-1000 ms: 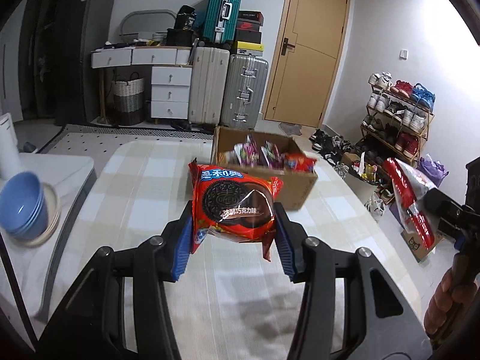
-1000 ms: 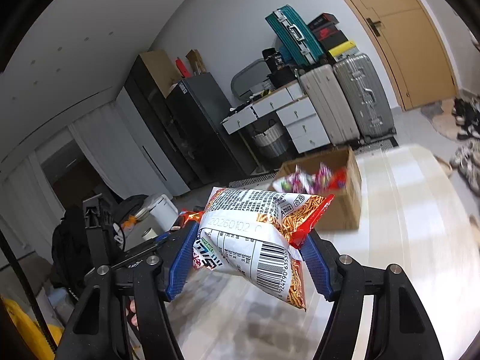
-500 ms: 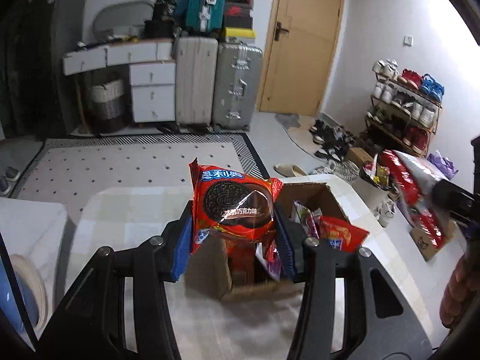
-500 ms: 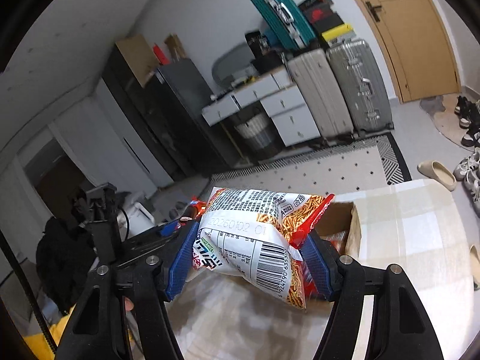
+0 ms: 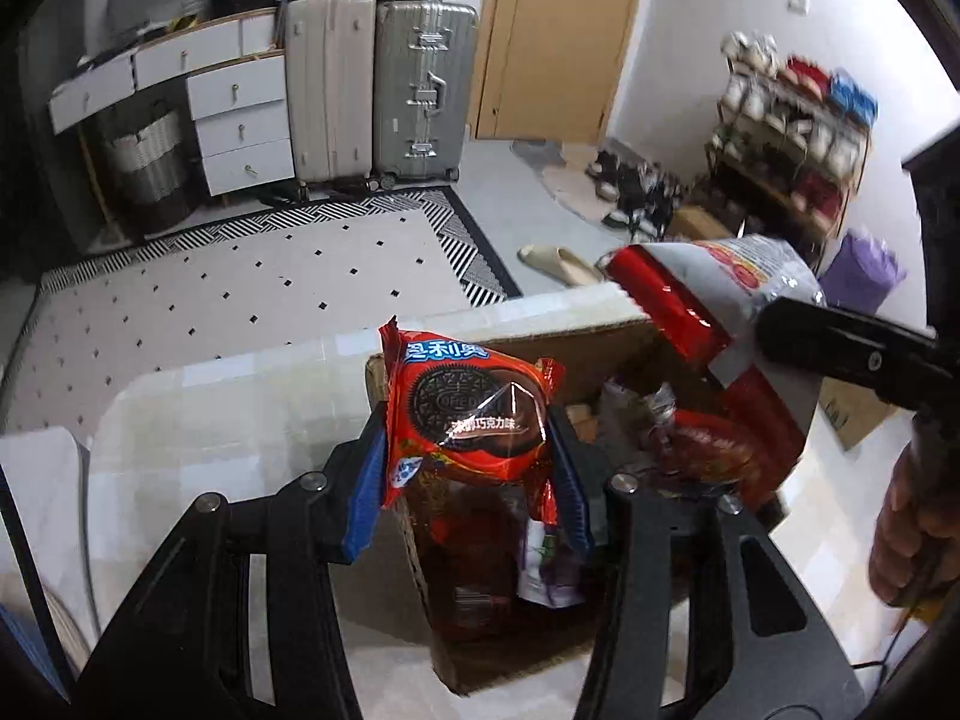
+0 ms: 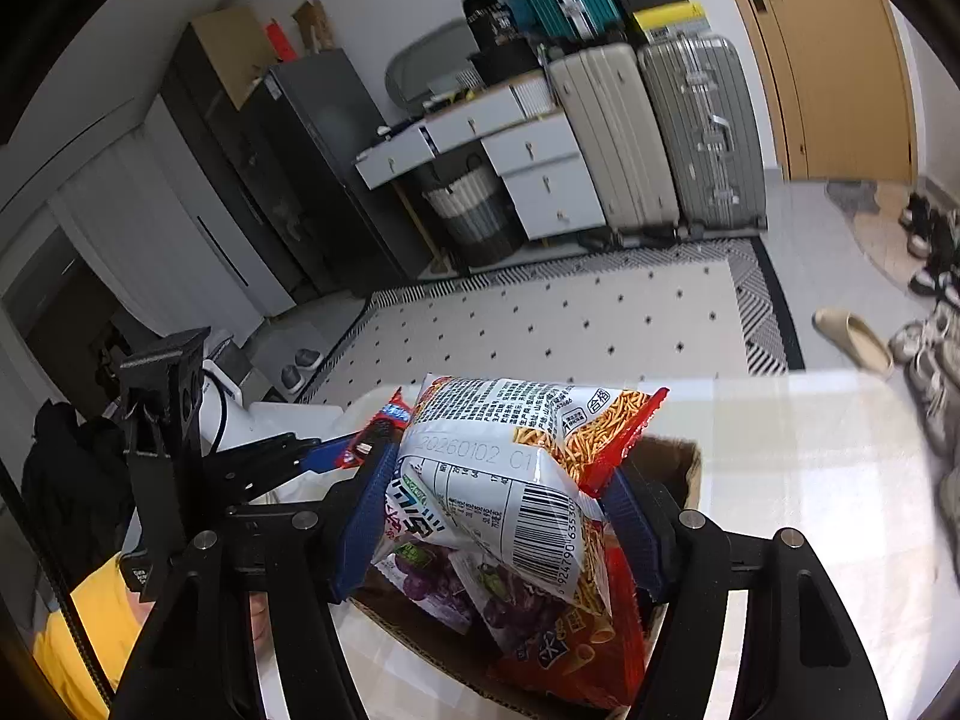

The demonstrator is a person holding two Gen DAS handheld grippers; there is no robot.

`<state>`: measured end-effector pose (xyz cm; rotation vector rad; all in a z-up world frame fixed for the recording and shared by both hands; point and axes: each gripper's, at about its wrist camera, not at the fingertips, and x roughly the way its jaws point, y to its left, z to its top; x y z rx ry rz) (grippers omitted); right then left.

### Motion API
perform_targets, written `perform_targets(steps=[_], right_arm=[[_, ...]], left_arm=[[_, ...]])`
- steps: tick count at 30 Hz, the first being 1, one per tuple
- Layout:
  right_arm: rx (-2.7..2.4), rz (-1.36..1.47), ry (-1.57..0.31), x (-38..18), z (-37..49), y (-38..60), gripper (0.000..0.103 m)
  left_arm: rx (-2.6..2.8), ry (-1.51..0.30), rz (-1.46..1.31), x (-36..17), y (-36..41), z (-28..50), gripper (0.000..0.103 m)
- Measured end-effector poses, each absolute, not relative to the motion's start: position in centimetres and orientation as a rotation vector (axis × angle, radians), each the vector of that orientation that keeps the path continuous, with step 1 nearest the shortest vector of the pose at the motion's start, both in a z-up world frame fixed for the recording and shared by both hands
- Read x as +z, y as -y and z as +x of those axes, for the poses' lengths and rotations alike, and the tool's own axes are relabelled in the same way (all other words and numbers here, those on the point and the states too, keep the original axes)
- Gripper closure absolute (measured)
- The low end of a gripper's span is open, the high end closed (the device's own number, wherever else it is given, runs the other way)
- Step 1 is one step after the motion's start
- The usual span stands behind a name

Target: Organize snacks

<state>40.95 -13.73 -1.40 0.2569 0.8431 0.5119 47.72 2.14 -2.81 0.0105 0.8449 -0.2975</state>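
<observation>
The left gripper (image 5: 468, 468) clamps one red Oreo packet (image 5: 471, 420) between its two blue pads, holding it above the near left corner of one open cardboard box (image 5: 540, 342). The box stands on a pale checked table (image 5: 240, 408) and already holds several snack bags, too jumbled to count; a purple grape bag (image 6: 432, 582) and an orange-red bag (image 6: 576, 660) are clear among them.

At 3 o'clock in the left wrist view, the right gripper (image 6: 504, 510) grips one white and red noodle-snack bag (image 6: 510, 480) over the box's right side, its pads pressing the bag's sides. A hand (image 5: 912, 528) holds that tool at 4 o'clock.

Beyond the table, at 12 o'clock, two upright suitcases (image 5: 378, 84) stand side by side by one wooden door (image 5: 558, 36).
</observation>
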Motion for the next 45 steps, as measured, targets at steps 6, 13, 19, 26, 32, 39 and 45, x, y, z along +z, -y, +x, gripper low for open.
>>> perform_targets(steps=[6, 13, 19, 26, 32, 39, 45], right_arm=[[0.507, 0.254, -0.859, -2.4, 41.5, 13.9, 0.035], [0.506, 0.218, -0.862, -2.5, 40.7, 13.4, 0.035], [0.506, 0.238, -0.865, -2.6, 40.6, 13.4, 0.035], [0.529, 0.218, -0.874, -2.5, 40.2, 12.7, 0.034], [0.534, 0.200, -0.881, -2.4, 39.8, 12.0, 0.024], [0.512, 0.189, -0.829, -1.0, 38.8, 12.3, 0.014], [0.542, 0.171, -0.767, 2.2, 35.9, 12.6, 0.013]], left_arm=[[-0.336, -0.908, 0.028, -4.9, -1.0, 49.6, 0.055], [-0.323, -0.911, 0.132, -5.1, 0.7, 49.1, 0.046], [-0.318, -0.879, 0.149, -3.5, 0.9, 47.8, 0.041], [-0.285, -0.828, 0.062, -0.1, -1.7, 45.5, 0.036], [-0.266, -0.801, 0.008, 1.4, -4.7, 43.2, 0.035], [-0.249, -0.784, 0.017, 2.6, -5.2, 40.8, 0.035], [-0.165, -0.712, 0.075, 5.2, -4.9, 36.3, 0.025]])
